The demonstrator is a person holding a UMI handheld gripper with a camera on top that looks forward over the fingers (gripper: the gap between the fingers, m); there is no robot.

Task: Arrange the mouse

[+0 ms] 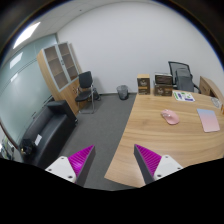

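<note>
A small pink mouse [170, 118] lies on the light wooden desk [160, 135], well beyond my fingers and to the right. A pink mouse mat or pad [208, 120] lies further right on the same desk. My gripper [113, 160] is held high above the desk's near corner, with its magenta pads [80, 159] wide apart. Nothing is between the fingers; I see grey floor and the desk edge through the gap.
A black sofa [42, 130] stands at the left by a glass wall. A wooden cabinet [60, 68], a black chair [86, 88] and a bin [123, 91] are at the back. An office chair [184, 78] and papers [184, 96] are at the desk's far end.
</note>
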